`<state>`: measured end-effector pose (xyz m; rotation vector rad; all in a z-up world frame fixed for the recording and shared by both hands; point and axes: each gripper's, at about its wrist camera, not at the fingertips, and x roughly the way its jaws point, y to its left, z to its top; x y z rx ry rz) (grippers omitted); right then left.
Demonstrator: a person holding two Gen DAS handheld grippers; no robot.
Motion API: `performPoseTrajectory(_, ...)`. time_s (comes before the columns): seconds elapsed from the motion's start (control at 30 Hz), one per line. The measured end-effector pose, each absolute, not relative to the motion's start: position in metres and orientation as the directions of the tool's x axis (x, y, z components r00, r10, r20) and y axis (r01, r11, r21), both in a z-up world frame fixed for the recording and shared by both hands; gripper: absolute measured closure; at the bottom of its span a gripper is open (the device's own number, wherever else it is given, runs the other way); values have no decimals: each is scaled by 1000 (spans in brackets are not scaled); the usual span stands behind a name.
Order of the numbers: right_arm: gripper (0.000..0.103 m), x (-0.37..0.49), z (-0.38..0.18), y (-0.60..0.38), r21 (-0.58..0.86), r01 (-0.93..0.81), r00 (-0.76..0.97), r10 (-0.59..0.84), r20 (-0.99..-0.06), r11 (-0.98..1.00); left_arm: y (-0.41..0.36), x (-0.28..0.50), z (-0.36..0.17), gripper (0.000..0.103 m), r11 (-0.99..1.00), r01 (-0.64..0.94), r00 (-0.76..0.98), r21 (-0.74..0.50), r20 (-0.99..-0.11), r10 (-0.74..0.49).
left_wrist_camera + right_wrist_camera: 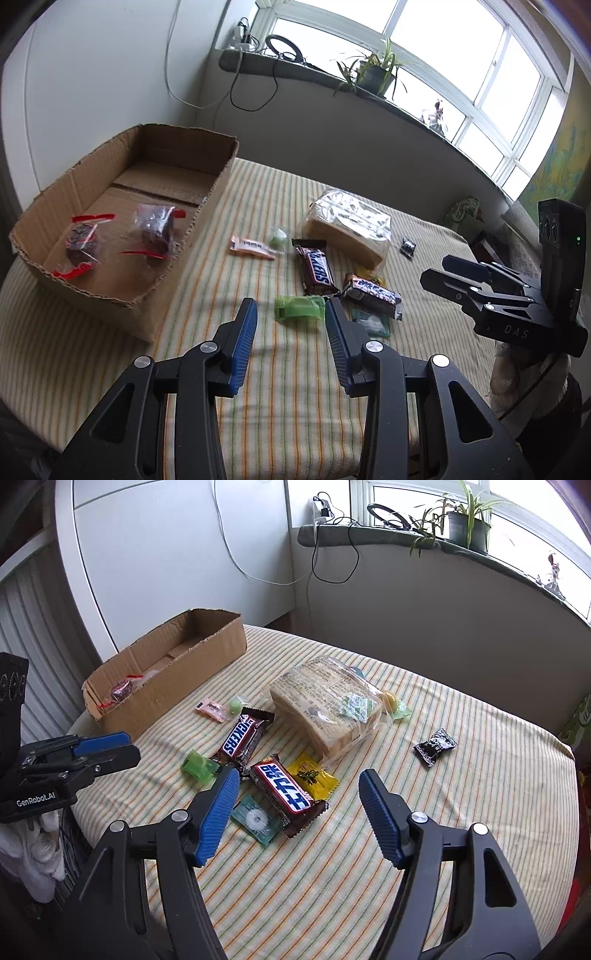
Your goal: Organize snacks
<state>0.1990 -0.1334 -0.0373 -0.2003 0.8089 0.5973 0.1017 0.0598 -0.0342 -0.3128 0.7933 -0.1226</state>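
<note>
I have both tools above the striped cloth (461, 775) with nothing in either: my left gripper (291, 317) stands parted, a small green packet (297, 309) lying on the cloth just beyond its tips, and my right gripper (295, 797) is spread wide over the near edge of the snack pile. In that pile I see two Snickers bars (242, 738), a yellow sachet (312, 777), a teal-wrapped sweet (255, 819) and bagged sliced bread (325, 709), with a black sweet (436, 746) apart to the right. The cardboard box (155, 317) sits far left, already holding two clear red-trimmed bags (157, 225).
</note>
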Motion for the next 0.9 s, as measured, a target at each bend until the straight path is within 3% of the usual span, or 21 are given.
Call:
performPoseTrajectory(0.4,45,222,-64,-134,139,-615,433,480,-763,776,42,171,-57,66,932,42,585,-361,-747,-316)
performPoseTrajectory(0.9,46,239,-83,-120,217,-649,331,528,-782,729,42,178,-76,66,938,54,483,-343,-813,-325)
